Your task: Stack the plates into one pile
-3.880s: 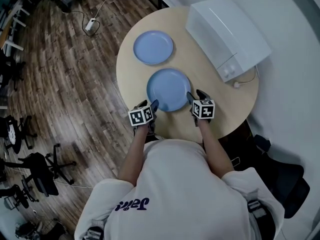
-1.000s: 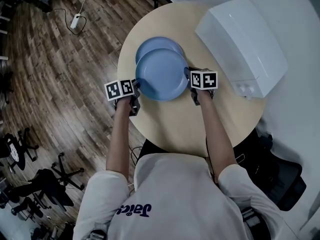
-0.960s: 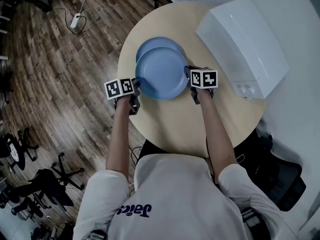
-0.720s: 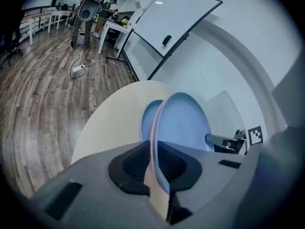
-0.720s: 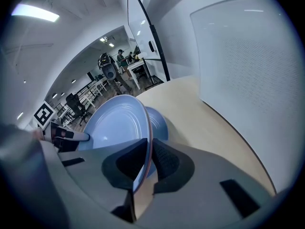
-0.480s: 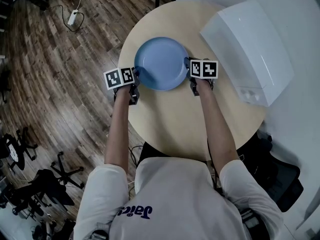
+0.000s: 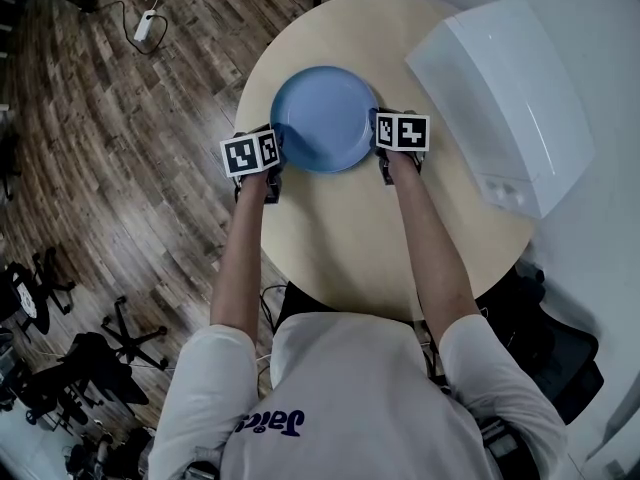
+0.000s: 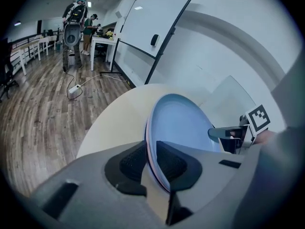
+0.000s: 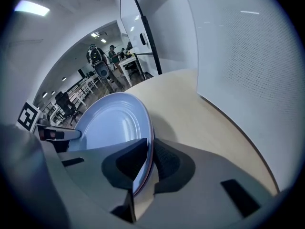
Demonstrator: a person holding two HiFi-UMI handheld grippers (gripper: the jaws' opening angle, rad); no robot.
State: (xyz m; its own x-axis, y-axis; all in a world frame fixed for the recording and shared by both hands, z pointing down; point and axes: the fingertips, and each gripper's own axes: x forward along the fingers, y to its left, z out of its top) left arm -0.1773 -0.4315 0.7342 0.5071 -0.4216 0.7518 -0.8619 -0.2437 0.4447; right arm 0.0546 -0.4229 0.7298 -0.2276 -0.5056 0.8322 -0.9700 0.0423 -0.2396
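Now, L gripper (image 7: 277, 148) & R gripper (image 7: 377, 136) fingers pinching blue plate (image 7: 325, 118), tan table (image 7: 340, 233), wood floor (image 7: 120, 148).

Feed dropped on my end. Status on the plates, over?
Left gripper shut on blue plate rim. Right gripper shut on opposite rim. Second plate not seen. White box to the right, apart.

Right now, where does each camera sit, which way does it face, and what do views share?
Head view: on the person's head, looking steeply down at the round wooden table and blue round plate; shows forearms, left gripper, right gripper.
Left gripper view: on the left gripper, looking along its jaws, shut on the plate's rim, towards the right gripper.
Right gripper view: on the right gripper, jaws shut on the opposite rim, facing the left gripper.
All share the plate.
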